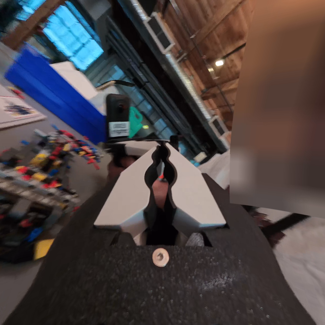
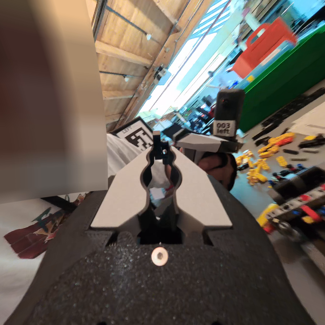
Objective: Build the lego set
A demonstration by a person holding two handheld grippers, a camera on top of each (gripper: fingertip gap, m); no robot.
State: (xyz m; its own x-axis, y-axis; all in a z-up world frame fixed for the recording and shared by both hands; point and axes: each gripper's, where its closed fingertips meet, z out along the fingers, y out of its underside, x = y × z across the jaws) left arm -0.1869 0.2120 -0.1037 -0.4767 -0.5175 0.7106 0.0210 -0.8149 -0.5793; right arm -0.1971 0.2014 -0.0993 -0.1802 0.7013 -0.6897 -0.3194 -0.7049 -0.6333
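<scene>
We see our left gripper [image 1: 162, 146] and right gripper [image 2: 161, 149]: grey wavy-edged fingers, black grainy bodies, one silver screw [image 1: 160, 257] each; white shirt [image 1: 299, 263].

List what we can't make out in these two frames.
- Left wrist view: loose bricks are motion-blurred, so their shapes are unreadable.
- Left wrist view: left gripper tips meet; anything pinched is too small and dark.
- Right wrist view: black piece in right gripper is partly hidden by the fingers.
- Right wrist view: partly built model is blurred and cut off by the right edge.
</scene>
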